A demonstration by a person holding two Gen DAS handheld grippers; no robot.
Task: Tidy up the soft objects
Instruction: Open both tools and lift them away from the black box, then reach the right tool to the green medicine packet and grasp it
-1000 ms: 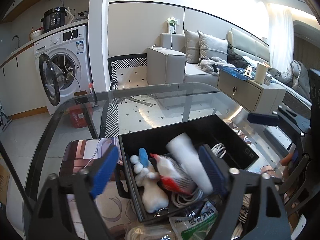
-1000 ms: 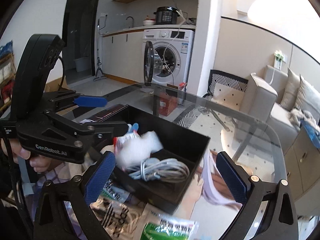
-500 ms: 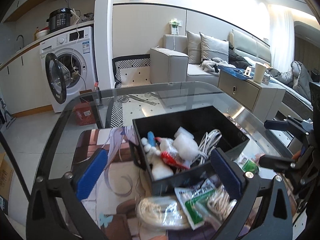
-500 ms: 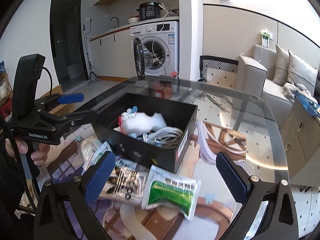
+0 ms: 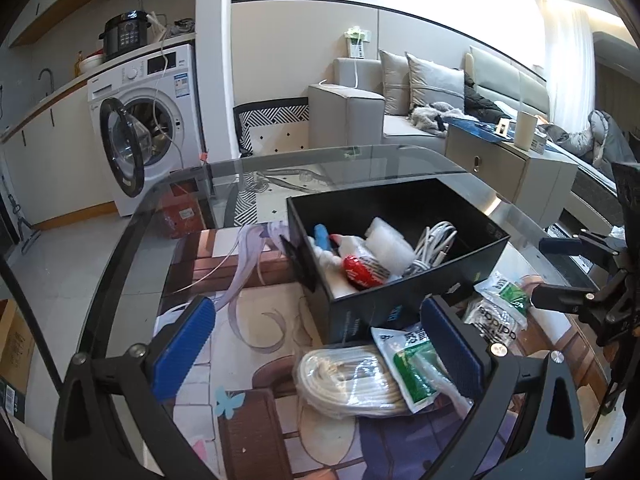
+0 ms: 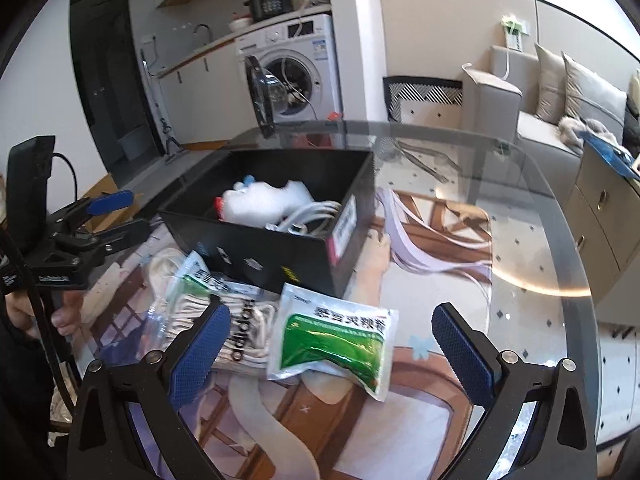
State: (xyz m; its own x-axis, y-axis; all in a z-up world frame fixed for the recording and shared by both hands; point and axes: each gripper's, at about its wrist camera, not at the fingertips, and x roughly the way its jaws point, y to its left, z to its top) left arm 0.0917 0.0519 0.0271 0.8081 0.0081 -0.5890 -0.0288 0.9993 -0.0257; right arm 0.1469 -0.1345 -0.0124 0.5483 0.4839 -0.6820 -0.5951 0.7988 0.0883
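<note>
A black box stands on the printed mat and holds a white plush toy, a red-and-white packet and a white cable. In front of it lie a bagged white rope, a green-and-white sachet and bagged adidas socks. My left gripper is open and empty, above the rope bag. My right gripper is open and empty, above the green sachet. Each gripper shows in the other's view.
The glass table has a rounded edge with floor below. A washing machine with its door open stands behind, and a grey sofa and a cabinet to the right.
Both grippers have pulled back from the box and now hang over the items in front of it. The white roll the left gripper held over the box now lies inside it.
</note>
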